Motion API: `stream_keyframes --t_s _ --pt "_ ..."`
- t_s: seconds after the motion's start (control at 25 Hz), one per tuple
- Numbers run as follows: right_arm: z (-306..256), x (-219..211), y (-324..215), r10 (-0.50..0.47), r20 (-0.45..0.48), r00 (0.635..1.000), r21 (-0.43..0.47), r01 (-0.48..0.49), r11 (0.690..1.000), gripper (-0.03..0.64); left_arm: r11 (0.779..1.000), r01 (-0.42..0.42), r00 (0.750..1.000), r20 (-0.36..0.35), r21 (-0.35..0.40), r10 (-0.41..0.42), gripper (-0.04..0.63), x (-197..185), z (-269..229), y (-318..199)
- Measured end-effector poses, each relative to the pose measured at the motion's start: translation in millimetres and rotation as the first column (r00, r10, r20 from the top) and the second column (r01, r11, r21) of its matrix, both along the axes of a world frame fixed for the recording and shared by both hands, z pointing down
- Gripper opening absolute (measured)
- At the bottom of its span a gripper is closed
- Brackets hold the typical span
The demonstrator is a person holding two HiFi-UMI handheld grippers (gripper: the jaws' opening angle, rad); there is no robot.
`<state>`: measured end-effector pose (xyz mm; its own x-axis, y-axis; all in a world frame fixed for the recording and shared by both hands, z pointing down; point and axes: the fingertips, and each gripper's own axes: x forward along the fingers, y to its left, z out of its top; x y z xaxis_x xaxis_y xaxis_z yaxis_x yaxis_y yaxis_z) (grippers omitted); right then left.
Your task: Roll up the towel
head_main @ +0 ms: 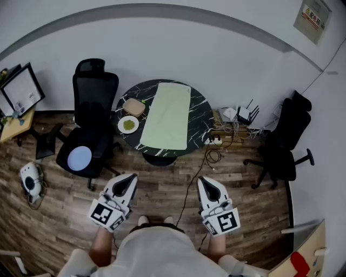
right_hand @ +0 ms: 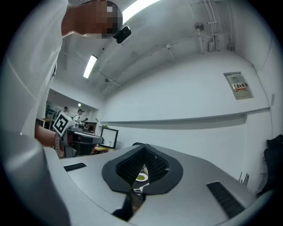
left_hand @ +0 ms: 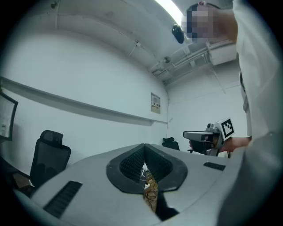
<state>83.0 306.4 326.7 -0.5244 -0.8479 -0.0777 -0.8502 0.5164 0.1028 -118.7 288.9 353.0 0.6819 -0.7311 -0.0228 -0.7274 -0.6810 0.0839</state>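
Towel (head_main: 168, 114) flat on table (head_main: 199, 116), plate (head_main: 128, 124) beside it, chair (head_main: 92, 116) alongside, left hand-held gripper (head_main: 129, 178) and right hand-held gripper (head_main: 206, 182) closed, empty

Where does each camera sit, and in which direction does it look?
Head view: on the person's head, looking steeply down at the table with the towel; left gripper, right gripper and shirt show.
Left gripper view: on the left gripper, level along its shut jaws at the wall; right gripper and shirt at right.
Right gripper view: on the right gripper, level along its shut jaws; left gripper and shirt at left.
Shared: all three show the wall sign.
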Motion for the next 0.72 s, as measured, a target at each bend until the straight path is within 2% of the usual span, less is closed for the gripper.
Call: stream_keyframes --t_s 0.32,0.72 --pt "2 -3 -1 -0.032 -0.019 0.999 -0.007 0.032 0.999 -0.008 1.0 0.008 1.0 0.005 -0.004 -0.008 0.003 8 0 -6" --pt "4 -16 -9 -0.055 -0.019 0.998 -0.018 0.055 0.998 -0.008 0.998 0.063 0.998 0.027 -0.006 -0.062 0.003 -4 2 -8"
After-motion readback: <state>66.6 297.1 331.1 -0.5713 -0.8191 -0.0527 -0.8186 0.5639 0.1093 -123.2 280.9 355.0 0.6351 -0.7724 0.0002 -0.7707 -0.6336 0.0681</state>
